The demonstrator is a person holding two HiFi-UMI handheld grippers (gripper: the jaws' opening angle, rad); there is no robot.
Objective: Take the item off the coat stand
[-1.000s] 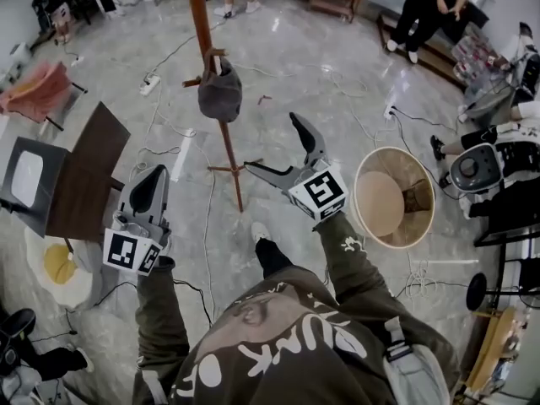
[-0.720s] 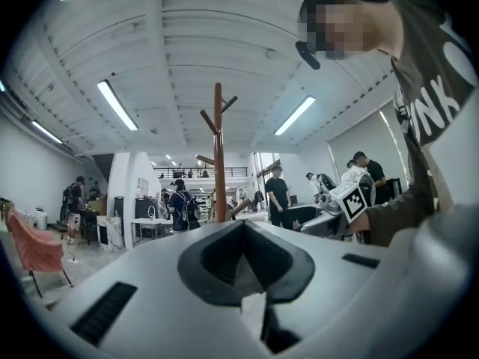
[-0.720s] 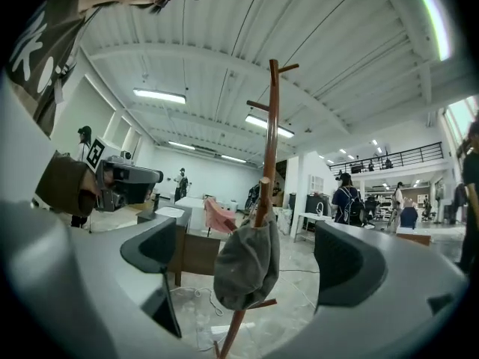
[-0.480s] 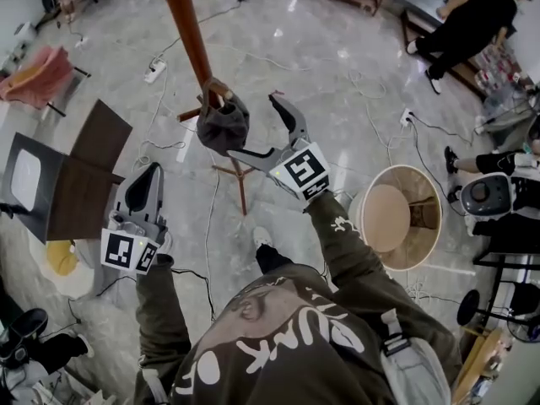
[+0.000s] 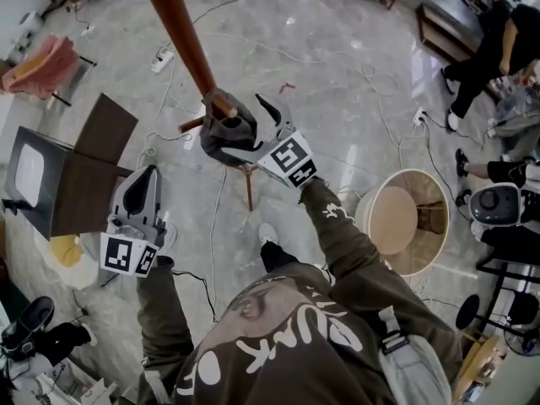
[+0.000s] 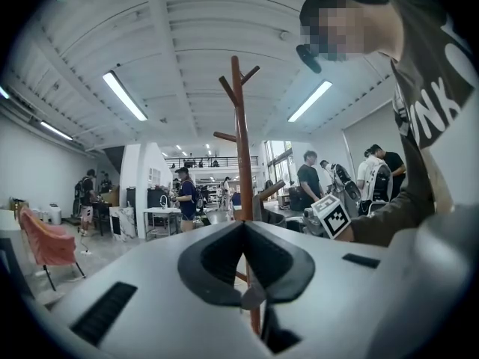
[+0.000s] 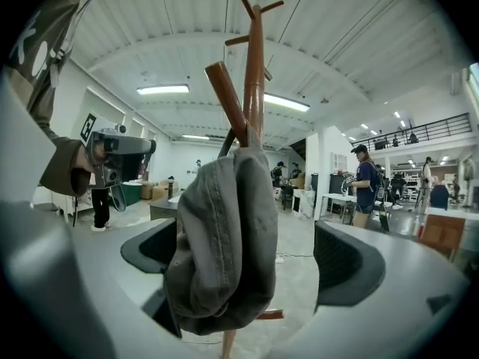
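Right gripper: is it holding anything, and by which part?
Nothing is held. The right gripper is open, its jaws either side of the gray cap, which hangs on the coat stand.

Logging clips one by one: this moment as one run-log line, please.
phase: pre-grasp | right claw: open, straddling grey cap | grey cap: hanging on coat stand peg | left claw: shut, empty, held low

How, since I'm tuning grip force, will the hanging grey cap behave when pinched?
Probably floppy: the cap droops in soft folds from the peg, so it should crumple when pinched. Likely light, stitched fabric, hardly slippery. It may snag on the upward-slanting peg unless lifted.
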